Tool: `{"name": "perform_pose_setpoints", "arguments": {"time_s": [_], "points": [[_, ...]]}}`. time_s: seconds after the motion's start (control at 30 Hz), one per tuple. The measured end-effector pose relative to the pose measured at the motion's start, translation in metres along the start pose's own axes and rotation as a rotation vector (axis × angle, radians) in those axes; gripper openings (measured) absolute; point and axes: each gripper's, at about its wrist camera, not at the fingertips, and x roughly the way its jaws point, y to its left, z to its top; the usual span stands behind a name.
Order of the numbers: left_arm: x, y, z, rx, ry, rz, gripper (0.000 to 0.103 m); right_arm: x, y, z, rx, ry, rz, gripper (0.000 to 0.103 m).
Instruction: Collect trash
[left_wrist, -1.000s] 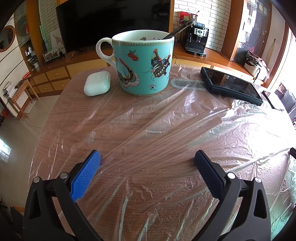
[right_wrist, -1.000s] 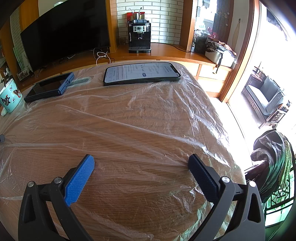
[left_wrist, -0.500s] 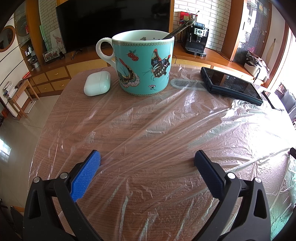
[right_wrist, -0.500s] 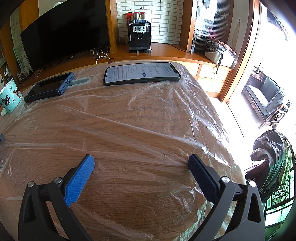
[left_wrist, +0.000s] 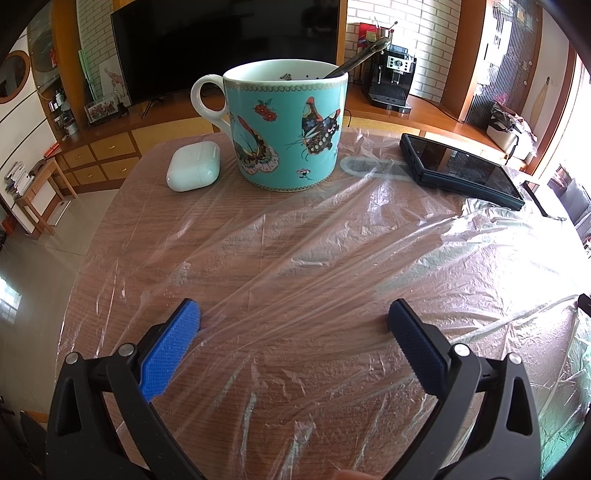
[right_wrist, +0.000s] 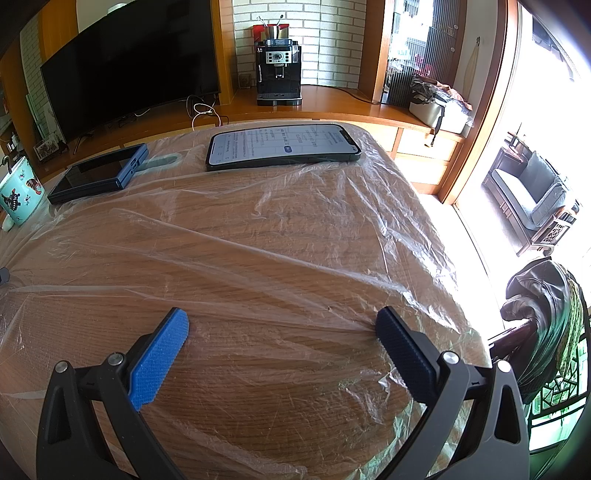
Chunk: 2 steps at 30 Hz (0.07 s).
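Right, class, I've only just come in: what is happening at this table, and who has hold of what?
A person holds two grippers low over a wooden table covered by a clear plastic sheet. The left gripper and right gripper are both open and hold nothing. At the far side stand a butterfly mug with a spoon in it, a white earbud case, a dark folding device and a lit phone.

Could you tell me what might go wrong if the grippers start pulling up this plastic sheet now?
The plastic sheet runs under the mug, which holds a spoon, so a pull could tip it. The lit phone and the dark phone also appear to rest on the sheet, near the table's far edge, and might get dragged off. Both the left gripper and the right gripper are open, touching only film.
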Motion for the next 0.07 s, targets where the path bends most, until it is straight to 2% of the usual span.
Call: {"name": "perform_pose_setpoints", "arguments": {"time_s": [0.07], "points": [[-0.0001,0.0,-0.0002,0.0,0.0,-0.001,0.102,0.0,-0.0002,-0.0002,0.0,0.0,0.0,0.099]]}}
